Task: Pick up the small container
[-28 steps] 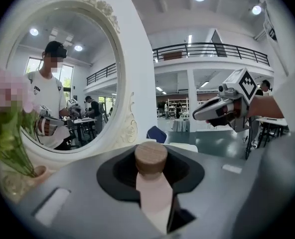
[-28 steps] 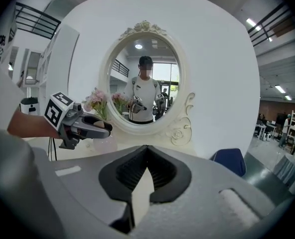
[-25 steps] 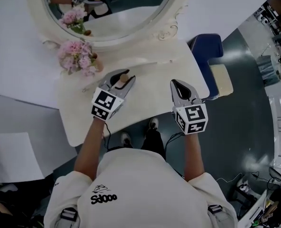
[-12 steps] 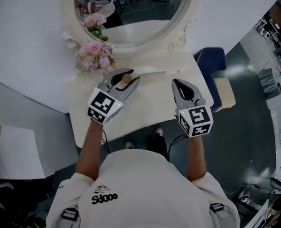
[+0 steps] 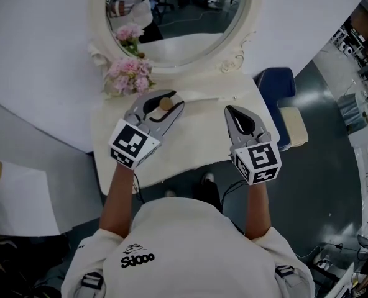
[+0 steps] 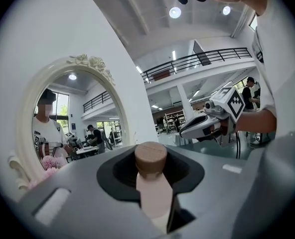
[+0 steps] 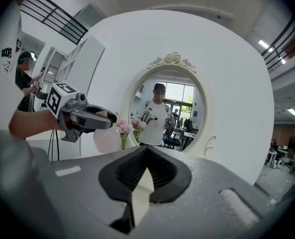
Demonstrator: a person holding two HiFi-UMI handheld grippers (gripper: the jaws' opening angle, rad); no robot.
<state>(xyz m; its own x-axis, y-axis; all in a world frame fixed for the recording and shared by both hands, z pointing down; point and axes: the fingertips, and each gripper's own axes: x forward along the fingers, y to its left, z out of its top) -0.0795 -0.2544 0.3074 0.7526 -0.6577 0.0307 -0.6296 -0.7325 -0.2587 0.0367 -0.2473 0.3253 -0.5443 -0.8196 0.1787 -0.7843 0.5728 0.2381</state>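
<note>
The small container [image 6: 151, 180] is a pale pink bottle with a round wooden cap [image 5: 166, 104]. My left gripper [image 5: 171, 99] is shut on its neck and holds it up over the cream vanity table [image 5: 199, 143]. In the right gripper view the bottle's round pink body [image 7: 106, 139] hangs below the left gripper [image 7: 103, 117]. My right gripper [image 5: 233, 110] hovers over the table's right part with its jaws [image 7: 146, 151] closed and nothing between them. The left gripper view shows the right gripper [image 6: 186, 130] off to the right, apart from the bottle.
An oval mirror in an ornate cream frame [image 5: 237, 53] stands at the table's back. Pink flowers [image 5: 129, 74] sit just left of the held bottle. A blue seat [image 5: 277, 84] and a cream cushion [image 5: 294, 124] lie right of the table. White wall panels curve around behind it.
The head view has shifted, so mirror, flowers and table sit further right. The left gripper, still holding the bottle, is now nearer the flowers. The right gripper has barely moved.
</note>
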